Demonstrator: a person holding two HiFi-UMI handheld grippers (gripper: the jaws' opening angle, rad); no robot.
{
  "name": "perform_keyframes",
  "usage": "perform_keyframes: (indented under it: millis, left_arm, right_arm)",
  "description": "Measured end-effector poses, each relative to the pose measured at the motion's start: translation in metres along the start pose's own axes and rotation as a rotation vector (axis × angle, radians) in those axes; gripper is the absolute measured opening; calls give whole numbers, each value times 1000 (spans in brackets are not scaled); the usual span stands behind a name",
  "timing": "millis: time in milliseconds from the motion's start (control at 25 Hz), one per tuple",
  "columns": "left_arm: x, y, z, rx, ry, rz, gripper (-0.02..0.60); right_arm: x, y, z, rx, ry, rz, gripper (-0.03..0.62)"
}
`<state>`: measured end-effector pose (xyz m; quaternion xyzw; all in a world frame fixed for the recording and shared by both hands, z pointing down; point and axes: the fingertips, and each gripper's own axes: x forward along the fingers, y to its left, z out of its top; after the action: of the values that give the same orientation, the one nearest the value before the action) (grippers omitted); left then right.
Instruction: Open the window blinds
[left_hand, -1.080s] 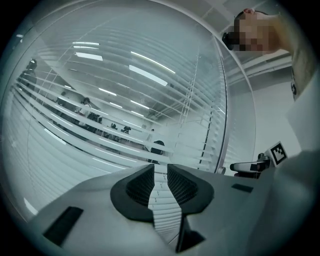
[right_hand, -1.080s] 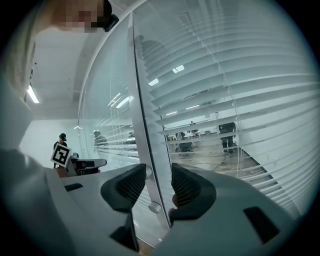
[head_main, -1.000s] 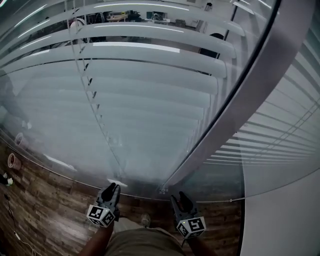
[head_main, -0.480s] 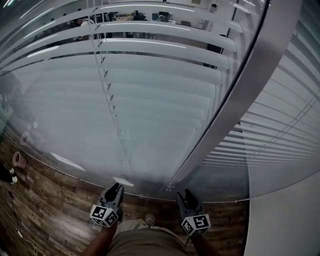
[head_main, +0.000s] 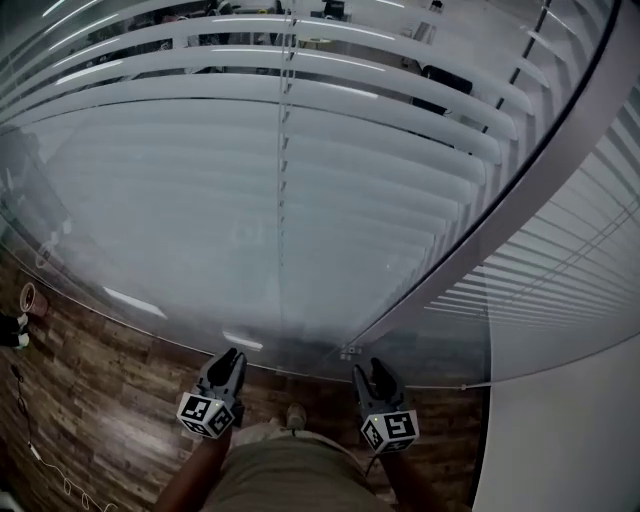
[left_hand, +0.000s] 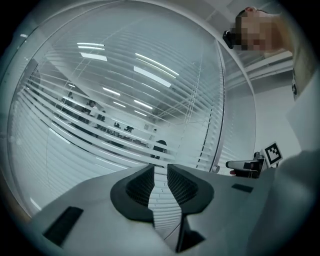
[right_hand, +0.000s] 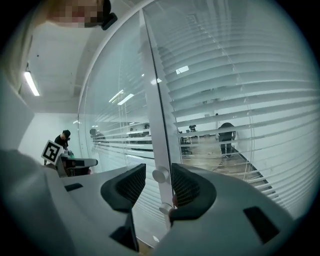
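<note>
Two tongs (head_main: 231, 357) (head_main: 372, 368), two window blinds (head_main: 250, 200) (head_main: 560, 270).

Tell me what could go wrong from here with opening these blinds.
1. The right gripper, open and empty, faces a small round knob on the frame post; its jaws may slip off.
2. A second knob sits just below; the wrong one might be grabbed.
3. The left gripper, also open, points at the glass; the slats seem behind it, out of reach.
</note>
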<state>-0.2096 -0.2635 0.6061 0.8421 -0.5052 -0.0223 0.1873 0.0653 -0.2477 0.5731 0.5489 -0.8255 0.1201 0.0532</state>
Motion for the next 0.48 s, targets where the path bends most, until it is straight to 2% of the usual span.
perform_keyframes:
  millis: [160, 360, 480]
  left_arm:
    - [0, -5, 21, 3, -11, -25, 94]
    - [-9, -8, 27, -8, 0, -46, 94]
    - [-13, -8, 34, -15, -3, -58, 94]
  right_arm:
    - [9, 8, 5, -73, 50, -35, 167]
    - [23, 1, -2, -67, 97, -148, 167]
    - [30, -1, 9, -57, 88, -191, 167]
